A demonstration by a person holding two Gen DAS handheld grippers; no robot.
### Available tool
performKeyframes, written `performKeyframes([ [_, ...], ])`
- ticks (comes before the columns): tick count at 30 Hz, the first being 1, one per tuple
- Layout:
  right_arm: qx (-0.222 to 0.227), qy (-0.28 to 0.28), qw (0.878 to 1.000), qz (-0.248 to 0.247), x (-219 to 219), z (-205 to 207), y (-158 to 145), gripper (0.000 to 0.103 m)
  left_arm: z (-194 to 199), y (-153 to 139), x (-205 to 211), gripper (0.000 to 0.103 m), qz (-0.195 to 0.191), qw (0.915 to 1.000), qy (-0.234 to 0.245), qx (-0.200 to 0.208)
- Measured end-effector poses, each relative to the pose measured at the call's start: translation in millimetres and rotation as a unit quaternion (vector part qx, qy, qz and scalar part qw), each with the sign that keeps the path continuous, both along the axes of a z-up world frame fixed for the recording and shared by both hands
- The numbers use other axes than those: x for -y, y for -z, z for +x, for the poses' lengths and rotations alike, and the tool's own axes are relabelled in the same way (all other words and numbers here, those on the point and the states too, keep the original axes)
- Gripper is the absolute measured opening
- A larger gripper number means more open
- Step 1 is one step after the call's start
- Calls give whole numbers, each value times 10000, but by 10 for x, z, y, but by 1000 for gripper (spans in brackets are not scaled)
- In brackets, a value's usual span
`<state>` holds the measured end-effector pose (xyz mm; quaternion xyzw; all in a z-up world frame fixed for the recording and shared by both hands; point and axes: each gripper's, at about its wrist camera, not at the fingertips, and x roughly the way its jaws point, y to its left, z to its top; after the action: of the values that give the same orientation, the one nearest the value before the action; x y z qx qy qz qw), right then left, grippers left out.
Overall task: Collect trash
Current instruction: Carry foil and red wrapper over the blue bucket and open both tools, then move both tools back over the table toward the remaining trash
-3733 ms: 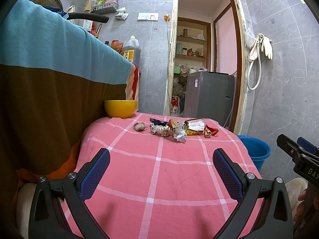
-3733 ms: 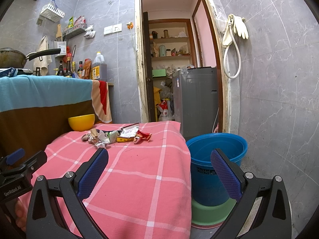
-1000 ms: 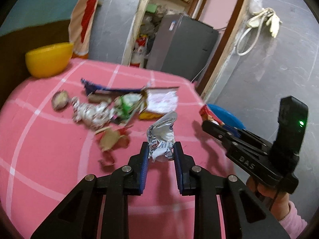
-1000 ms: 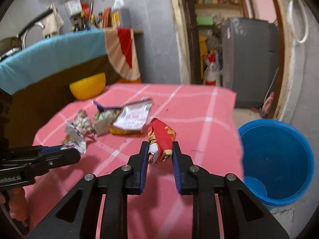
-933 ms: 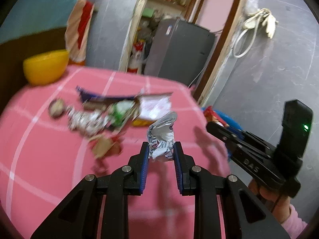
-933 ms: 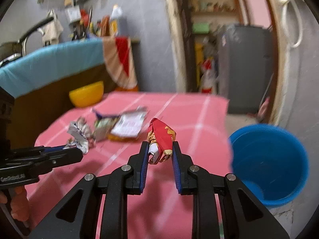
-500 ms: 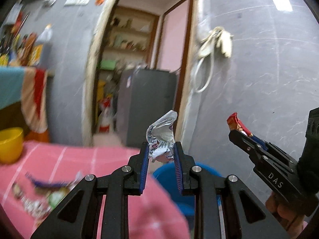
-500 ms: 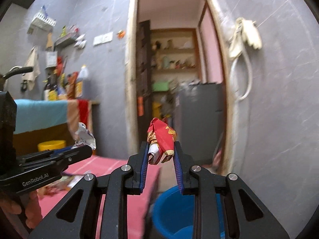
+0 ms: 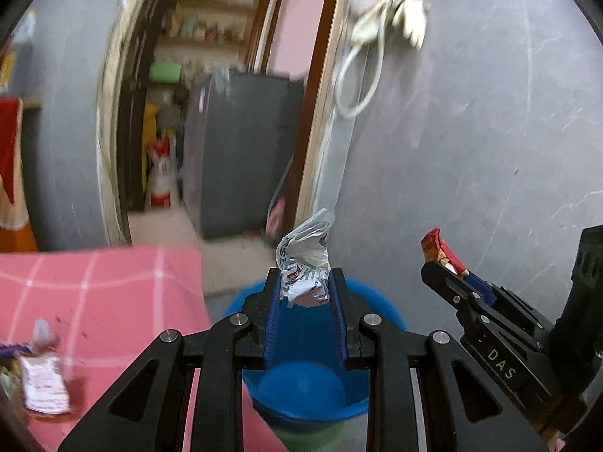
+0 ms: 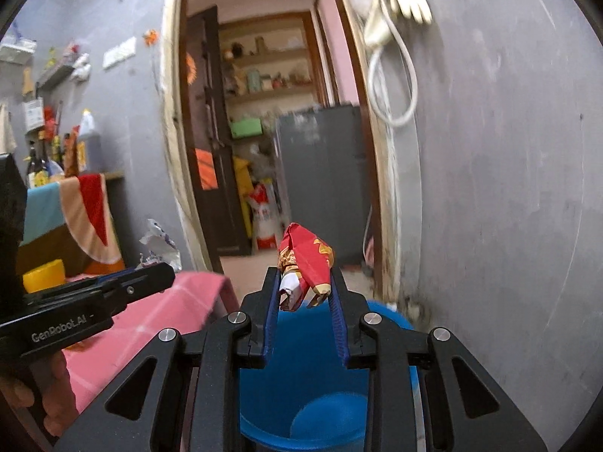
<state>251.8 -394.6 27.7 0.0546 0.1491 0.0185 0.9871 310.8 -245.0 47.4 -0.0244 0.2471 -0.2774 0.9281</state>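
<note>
My left gripper [image 9: 304, 282] is shut on a crumpled white wrapper [image 9: 306, 263], held over the blue bucket [image 9: 301, 384] beside the pink table. My right gripper [image 10: 304, 282] is shut on a red and gold wrapper [image 10: 306, 260], also above the blue bucket [image 10: 312, 406]. In the left wrist view the right gripper [image 9: 446, 263] stands to the right with the red wrapper [image 9: 439, 245] in its tip. In the right wrist view the left gripper [image 10: 156, 267] reaches in from the left with the white wrapper [image 10: 158, 243].
The pink checked tablecloth [image 9: 94, 290] lies left of the bucket, with leftover wrappers [image 9: 41, 380] near its left edge. A yellow bowl [image 10: 43, 273] sits at the far side. A grey wall [image 9: 471, 132] rises close behind the bucket, an open doorway [image 10: 271, 132] to its left.
Both grippers have tipped downward since half a second ago, so the blue bucket now lies right beneath the held wrappers. Both stay shut on their trash.
</note>
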Motion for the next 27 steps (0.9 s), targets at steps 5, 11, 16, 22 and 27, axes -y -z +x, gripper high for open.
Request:
performKeyframes([
  [5, -411, -22, 9990, 161, 33, 126, 216, 29, 359, 284, 112, 22, 208, 9958, -1, -887],
  [11, -743, -84, 9968, 279, 45, 219, 357, 37, 588, 489, 107, 32, 287, 9900, -62, -1377],
  [16, -753, -62, 9967, 285, 59, 208, 355, 47, 539, 472, 35, 39, 234, 9902, -115, -1372],
  [22, -502, 16, 9983, 290, 47, 112, 192, 60, 328, 301, -186, 55, -71, 9930, -318, -1133],
  [27, -74, -7, 9998, 198, -58, -53, -72, 78, 90, 34, -501, 76, -350, 9954, -645, -619],
])
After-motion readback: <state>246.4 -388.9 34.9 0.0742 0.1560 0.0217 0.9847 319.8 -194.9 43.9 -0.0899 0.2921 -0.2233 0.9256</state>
